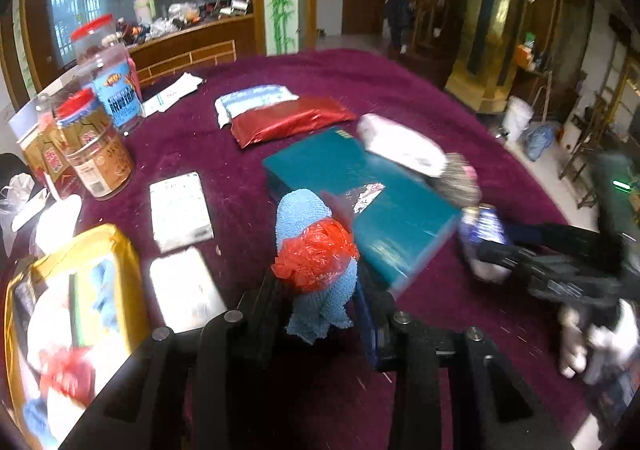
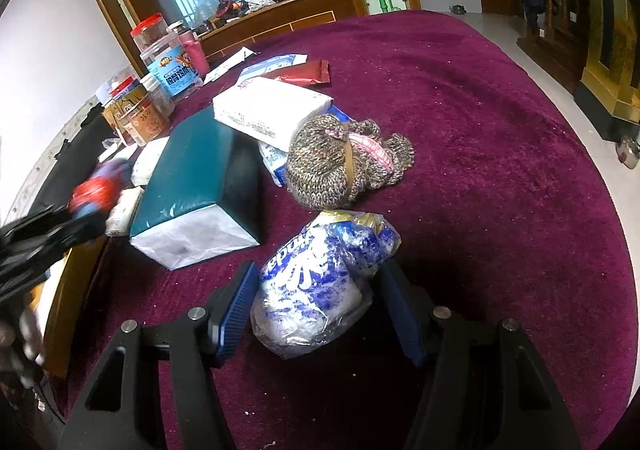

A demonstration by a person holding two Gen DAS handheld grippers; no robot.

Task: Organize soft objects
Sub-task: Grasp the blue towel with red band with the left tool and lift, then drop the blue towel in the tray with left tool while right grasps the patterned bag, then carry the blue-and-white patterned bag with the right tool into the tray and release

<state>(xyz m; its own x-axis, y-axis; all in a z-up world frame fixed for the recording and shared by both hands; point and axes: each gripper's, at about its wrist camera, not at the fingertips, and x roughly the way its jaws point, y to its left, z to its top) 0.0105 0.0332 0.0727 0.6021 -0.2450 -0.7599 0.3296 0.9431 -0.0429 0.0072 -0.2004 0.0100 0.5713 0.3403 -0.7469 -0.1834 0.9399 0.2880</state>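
Spreading under everything, the magenta tablecloth [image 2: 480, 129] runs off view at six o'clock. The teal box [image 2: 192, 185] lies at ten o'clock of my right gripper [image 2: 320, 302], half hiding white packets. My right jaws stand half apart, pads against a blue-white plastic bag [image 2: 320, 282]. My left gripper [image 1: 320, 290] pinches a blue cloth roll [image 1: 312, 250] tied in red plastic; its pads are mostly hidden.

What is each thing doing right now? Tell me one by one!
Left gripper: shut on the blue cloth.
Blue cloth: rolled up, tied with red plastic, held.
Right gripper: fingers around the blue-and-white bag, squeezing it.
Blue-and-white bag: crumpled, resting on the table.
Knitted bundle: bound with a band, lying free.
Teal box: closed, white packet leaning on it.
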